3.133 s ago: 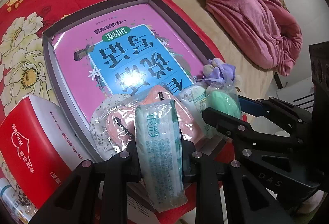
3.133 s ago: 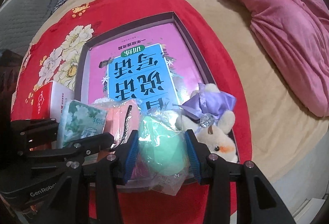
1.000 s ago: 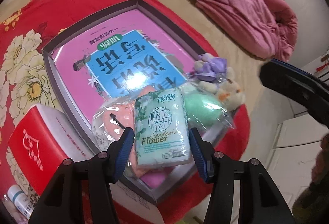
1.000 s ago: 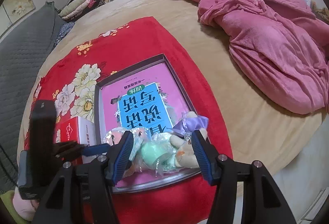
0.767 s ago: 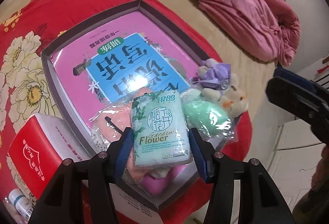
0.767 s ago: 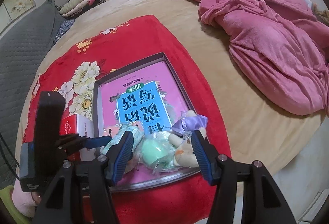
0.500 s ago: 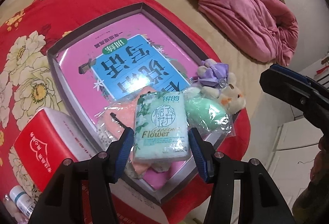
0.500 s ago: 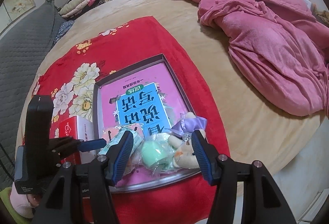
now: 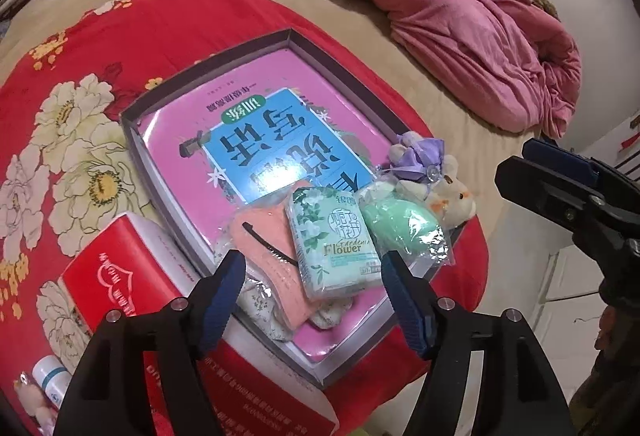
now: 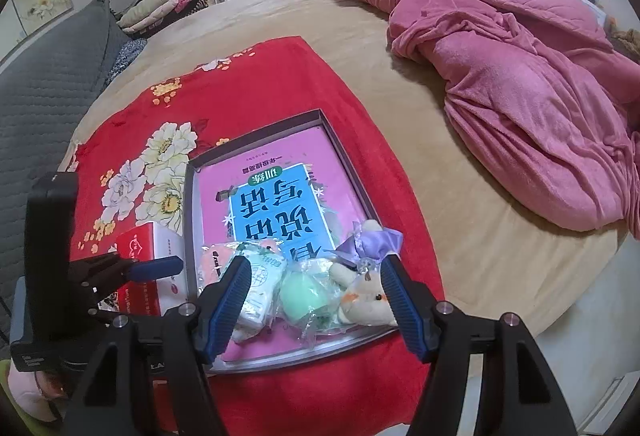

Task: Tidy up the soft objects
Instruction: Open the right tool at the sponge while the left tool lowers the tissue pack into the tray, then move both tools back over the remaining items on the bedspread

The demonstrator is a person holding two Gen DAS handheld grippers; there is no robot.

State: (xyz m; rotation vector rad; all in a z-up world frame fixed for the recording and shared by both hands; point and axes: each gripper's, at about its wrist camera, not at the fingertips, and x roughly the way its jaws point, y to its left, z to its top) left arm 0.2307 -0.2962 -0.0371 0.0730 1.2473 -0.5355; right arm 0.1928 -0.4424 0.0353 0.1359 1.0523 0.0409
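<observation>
A tan bed (image 10: pixel 460 195) carries a red floral blanket (image 10: pixel 260 95) and, far right, a heaped pink quilt (image 10: pixel 520 75). On the blanket lies a grey tray (image 9: pixel 344 75); along its near edge sit a tissue pack (image 9: pixel 336 236), a green sponge (image 9: pixel 400 224) and a plush rabbit (image 9: pixel 448 191). The left gripper (image 9: pixel 312 268) and right gripper (image 10: pixel 316 276) have just been opening, empty above them.

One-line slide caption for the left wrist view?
Open left gripper above tissue pack lying in the tray.
</observation>
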